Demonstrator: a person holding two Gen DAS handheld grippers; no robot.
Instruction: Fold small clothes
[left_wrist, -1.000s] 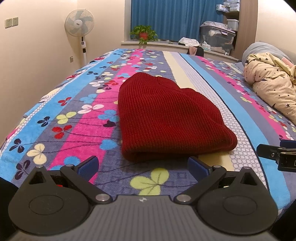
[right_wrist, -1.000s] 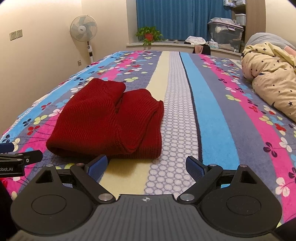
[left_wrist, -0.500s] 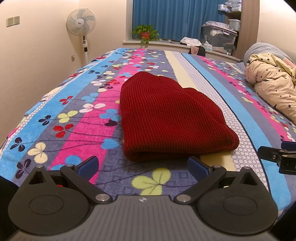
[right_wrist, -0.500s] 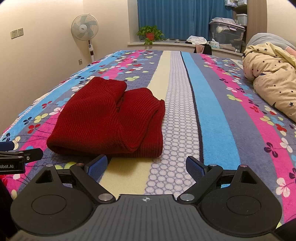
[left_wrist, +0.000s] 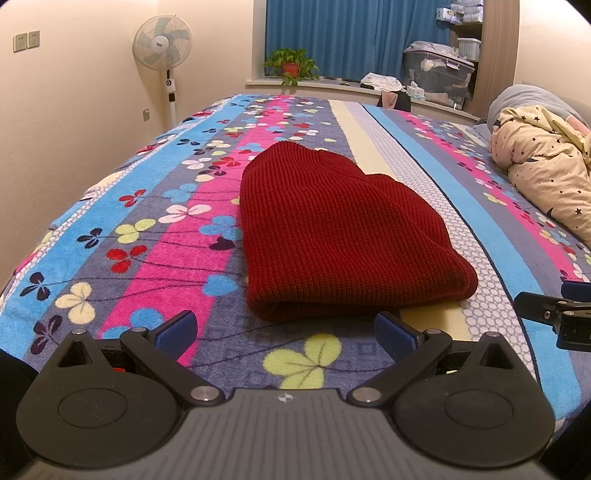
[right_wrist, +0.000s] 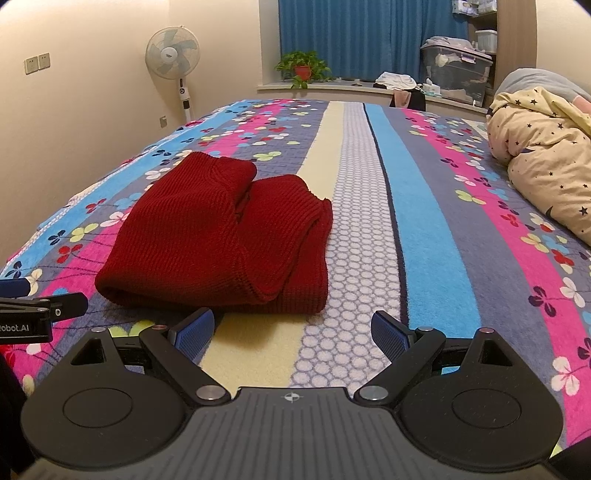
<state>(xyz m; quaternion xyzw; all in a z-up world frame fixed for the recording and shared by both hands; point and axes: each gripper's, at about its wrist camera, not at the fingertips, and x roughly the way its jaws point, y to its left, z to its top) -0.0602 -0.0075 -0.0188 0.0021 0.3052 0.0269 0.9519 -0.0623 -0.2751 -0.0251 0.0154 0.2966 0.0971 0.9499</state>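
Striped floral bedspread, red knit garment folded on it: soft, floppy, I'd pinch near corner. My left gripper, right gripper both spread wide, empty.

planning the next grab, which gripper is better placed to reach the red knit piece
Left, probably. The red knit piece lies straight ahead of the left gripper, its near folded edge between the open jaws. From the right gripper, also open, it sits off to the left.
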